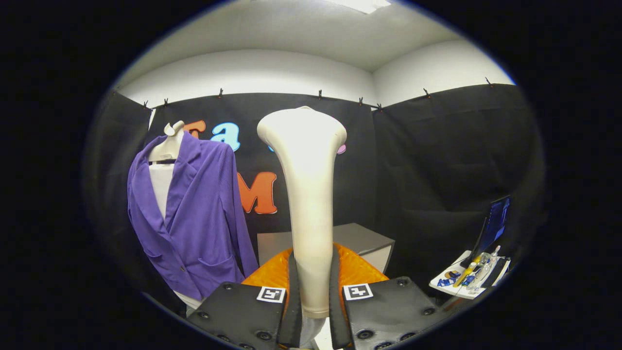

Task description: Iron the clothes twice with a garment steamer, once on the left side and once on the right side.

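A purple jacket (pixel 194 214) is hanging on a pale dummy (pixel 167 146) at the left, in front of the black cloth wall, well apart from the gripper. The jacket is hanging open at the front, showing the dummy's white chest between the lapels, and its hem is reaching down beside the left finger.

In the middle, the steamer (pixel 306 194) is standing upright between the fingers, its slim cream handle rising and widening into a broad head at the top. The gripper (pixel 311 296) is closing narrowly on the steamer's handle, both fingers pressing against its sides. Just beyond the fingers an orange pad (pixel 359 270) is showing, and behind it a grey box (pixel 364 238) is sitting against the wall.

To the right, a laptop (pixel 495 223) is standing open, and a white tray (pixel 466 282) of small tools is lying just in front of it
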Tool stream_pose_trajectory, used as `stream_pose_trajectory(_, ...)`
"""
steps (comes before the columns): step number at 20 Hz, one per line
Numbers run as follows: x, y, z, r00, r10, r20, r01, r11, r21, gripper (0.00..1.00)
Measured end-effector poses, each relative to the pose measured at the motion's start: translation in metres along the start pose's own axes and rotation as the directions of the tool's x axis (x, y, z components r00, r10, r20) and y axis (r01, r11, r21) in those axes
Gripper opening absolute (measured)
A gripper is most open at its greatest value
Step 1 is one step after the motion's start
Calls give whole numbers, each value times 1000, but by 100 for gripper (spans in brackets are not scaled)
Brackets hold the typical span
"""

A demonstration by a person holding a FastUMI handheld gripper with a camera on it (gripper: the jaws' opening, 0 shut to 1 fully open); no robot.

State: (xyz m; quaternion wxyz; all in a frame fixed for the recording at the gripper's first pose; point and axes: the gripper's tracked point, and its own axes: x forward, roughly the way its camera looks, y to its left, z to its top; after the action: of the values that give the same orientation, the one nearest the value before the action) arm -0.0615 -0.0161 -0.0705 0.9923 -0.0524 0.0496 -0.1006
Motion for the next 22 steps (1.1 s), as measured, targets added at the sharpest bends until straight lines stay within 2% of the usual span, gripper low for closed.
stream_pose_trajectory(3,-17,-5,37,997,50,54,-51,999,17,30)
stream_pose_trajectory(6,-21,-2,67,992,71,107,-71,997,0,30)
stream_pose_trajectory(10,-31,9,90,984,116,133,-119,993,13,30)
stream_pose_trajectory(22,-30,23,90,981,148,128,-149,989,2,30)
